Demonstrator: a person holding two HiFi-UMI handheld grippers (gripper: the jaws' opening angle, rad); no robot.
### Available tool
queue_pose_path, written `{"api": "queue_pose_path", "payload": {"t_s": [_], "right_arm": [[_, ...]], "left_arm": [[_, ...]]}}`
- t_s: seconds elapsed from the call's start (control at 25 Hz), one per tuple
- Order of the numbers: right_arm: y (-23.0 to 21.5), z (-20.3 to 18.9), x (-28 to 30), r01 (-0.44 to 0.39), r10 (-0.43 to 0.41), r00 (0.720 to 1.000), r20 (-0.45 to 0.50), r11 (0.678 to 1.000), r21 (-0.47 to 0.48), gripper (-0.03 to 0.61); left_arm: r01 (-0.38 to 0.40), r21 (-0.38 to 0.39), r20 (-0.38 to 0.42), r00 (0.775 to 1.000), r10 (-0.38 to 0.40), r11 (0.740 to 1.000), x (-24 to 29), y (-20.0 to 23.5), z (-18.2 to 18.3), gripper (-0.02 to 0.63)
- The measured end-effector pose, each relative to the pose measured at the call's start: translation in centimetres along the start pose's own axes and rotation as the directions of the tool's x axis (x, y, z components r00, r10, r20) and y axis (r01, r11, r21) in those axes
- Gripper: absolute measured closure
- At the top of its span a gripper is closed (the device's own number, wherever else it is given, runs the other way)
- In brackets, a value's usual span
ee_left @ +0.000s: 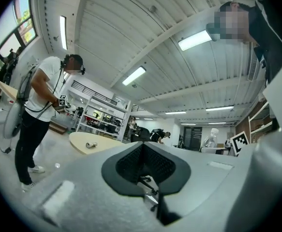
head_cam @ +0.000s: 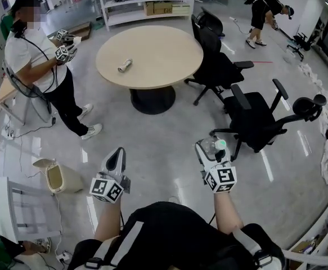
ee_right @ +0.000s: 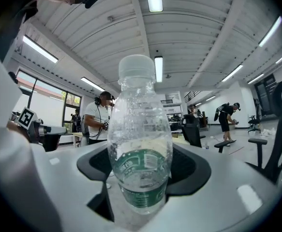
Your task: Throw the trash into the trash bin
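We're gripping one bottle (ee_right: 140, 144) in the right gripper (head_cam: 211, 151). Its jaws are standing wide but are clamped on the labelled lower body, and we're keeping it cap-up, probably so it isn't slipping out while we carry it. The left gripper (ee_left: 143, 153) is riding along with its jaws together and nothing between them, so we're reading it as spare, maybe for the lid. The bin (head_cam: 55, 176) is sitting on the floor at our lower left, well apart from the bottle, so the drop isn't done yet. Counting: two grippers, one bottle, one bin, one can-like piece (head_cam: 124, 66) lying on the table (head_cam: 164, 61) (likely more trash), two chairs (head_cam: 256, 117), and two other people.
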State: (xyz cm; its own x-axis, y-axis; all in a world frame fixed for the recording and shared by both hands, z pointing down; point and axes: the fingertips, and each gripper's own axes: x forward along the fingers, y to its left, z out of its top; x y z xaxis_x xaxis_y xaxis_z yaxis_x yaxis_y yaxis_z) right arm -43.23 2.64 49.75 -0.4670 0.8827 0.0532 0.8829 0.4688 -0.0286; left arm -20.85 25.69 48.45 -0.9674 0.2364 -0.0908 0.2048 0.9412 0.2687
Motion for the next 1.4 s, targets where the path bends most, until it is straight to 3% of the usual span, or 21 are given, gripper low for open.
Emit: {"api": "queue_pose_path", "payload": {"t_s": [0.24, 0.6, 0.92, 1.08, 1.4], "right_arm": [[2.3, -1.1, 2.7, -0.146, 0.146, 0.989, -0.019, 0.989, 0.012, 0.252], [5.8, -2.3, 6.2, -0.334, 0.334, 0.942, -0.042, 0.942, 0.022, 0.252], [12.7, -2.4, 8.8, -0.481, 0.481, 0.875, -0.053, 0.877, 0.005, 0.252], [17.0, -1.8, 10.3, -0.532, 0.531, 0.846, -0.054, 0.847, 0.005, 0.252], [26.2, -0.3, 12.4, -0.636, 0.635, 0.772, -0.041, 0.771, -0.031, 0.253]], "left_arm": [[-0.162, 0.007, 0.025, 0.986, 0.162, 0.987, -4.2, 1.1, 0.5, 0.614], [-0.367, 0.015, 0.078, 0.928, 0.365, 0.93, -10.4, 1.1, 0.9, 0.614], [-0.507, 0.0, 0.134, 0.854, 0.503, 0.862, -17.2, 3.7, 1.1, 0.614], [-0.548, 0.003, 0.161, 0.826, 0.541, 0.836, -20.2, 5.4, 2.7, 0.614], [-0.651, 0.0, 0.219, 0.741, 0.635, 0.759, -27.1, 9.5, 5.9, 0.614]]}}
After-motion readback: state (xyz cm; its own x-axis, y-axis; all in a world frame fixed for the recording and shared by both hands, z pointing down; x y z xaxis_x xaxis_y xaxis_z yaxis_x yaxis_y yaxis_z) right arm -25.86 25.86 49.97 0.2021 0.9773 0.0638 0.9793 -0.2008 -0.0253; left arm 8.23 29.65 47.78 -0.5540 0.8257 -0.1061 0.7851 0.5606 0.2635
